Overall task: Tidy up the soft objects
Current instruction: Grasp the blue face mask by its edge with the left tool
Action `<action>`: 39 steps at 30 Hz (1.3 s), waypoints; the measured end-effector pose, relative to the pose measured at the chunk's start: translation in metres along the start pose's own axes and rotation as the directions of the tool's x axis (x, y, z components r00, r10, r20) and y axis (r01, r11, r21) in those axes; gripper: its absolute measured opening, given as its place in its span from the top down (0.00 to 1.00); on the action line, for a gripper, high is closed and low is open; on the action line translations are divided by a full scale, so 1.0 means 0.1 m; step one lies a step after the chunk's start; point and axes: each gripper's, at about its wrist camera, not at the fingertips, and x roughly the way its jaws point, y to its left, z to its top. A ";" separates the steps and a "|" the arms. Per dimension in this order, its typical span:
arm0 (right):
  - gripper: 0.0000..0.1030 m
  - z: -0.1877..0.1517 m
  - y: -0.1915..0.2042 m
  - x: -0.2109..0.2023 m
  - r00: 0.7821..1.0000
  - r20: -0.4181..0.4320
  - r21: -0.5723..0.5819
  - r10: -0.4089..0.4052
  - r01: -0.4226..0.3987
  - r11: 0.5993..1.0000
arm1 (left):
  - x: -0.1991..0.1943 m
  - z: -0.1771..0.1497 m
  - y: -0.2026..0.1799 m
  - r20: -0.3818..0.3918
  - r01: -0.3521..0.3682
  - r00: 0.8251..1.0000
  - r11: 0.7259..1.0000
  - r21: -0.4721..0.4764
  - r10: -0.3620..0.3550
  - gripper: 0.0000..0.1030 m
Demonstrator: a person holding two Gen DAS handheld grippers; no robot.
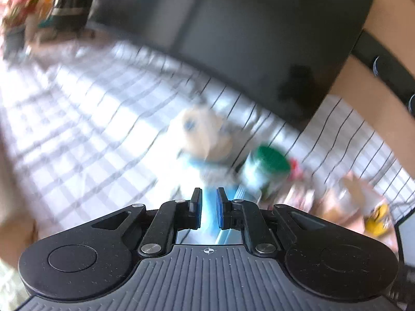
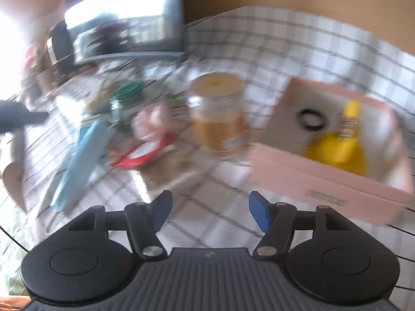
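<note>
A light-blue doll (image 1: 205, 155) is gripped between the narrowed fingers of the left claw (image 1: 208, 207), above the checked table (image 1: 77, 134). The right claw (image 2: 210, 212) is spread wide, empty. Two jars are seen: one green-lidded (image 2: 127, 103), one orange (image 2: 218, 114). One pink box (image 2: 324, 160) lies right.

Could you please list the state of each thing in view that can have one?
left gripper: fingers nearly closed, apparently on light blue fabric
right gripper: open, holding nothing
pink box: open, yellow item inside
orange jar: upright, lid on
green-lidded jar: lid on
plush doll: blurred, pose unclear
</note>
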 end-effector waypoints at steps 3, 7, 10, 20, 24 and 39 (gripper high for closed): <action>0.36 0.04 0.27 0.09 0.999 -0.017 -0.077 0.029 -0.030 0.997 | 0.07 -0.15 0.09 -0.047 0.013 0.999 1.000 -0.019 -0.014 0.88; 0.36 0.07 0.64 0.18 0.997 -0.030 -0.131 0.065 -0.068 0.989 | 0.21 -0.20 0.26 -0.092 0.024 0.995 0.996 -0.089 -0.032 0.88; 0.36 0.11 0.99 0.25 0.996 -0.024 -0.210 0.087 -0.090 0.974 | 0.41 -0.29 0.32 -0.159 0.067 0.984 0.991 -0.114 -0.085 0.88; 0.36 0.24 1.01 0.23 1.000 0.019 -0.195 -0.023 0.027 0.980 | 0.65 -0.43 0.03 -0.289 0.323 0.904 0.946 -0.018 -0.314 0.88; 0.36 0.15 0.67 0.27 0.995 -0.030 -0.096 -0.094 0.091 0.991 | 0.67 -0.45 -0.19 -0.320 0.320 0.906 0.944 0.086 -0.278 0.88; 0.36 -0.41 -0.01 0.11 0.977 -0.042 -0.032 -0.211 0.210 0.977 | 0.27 -0.48 -1.00 -0.157 0.215 0.971 0.945 0.247 -0.180 0.87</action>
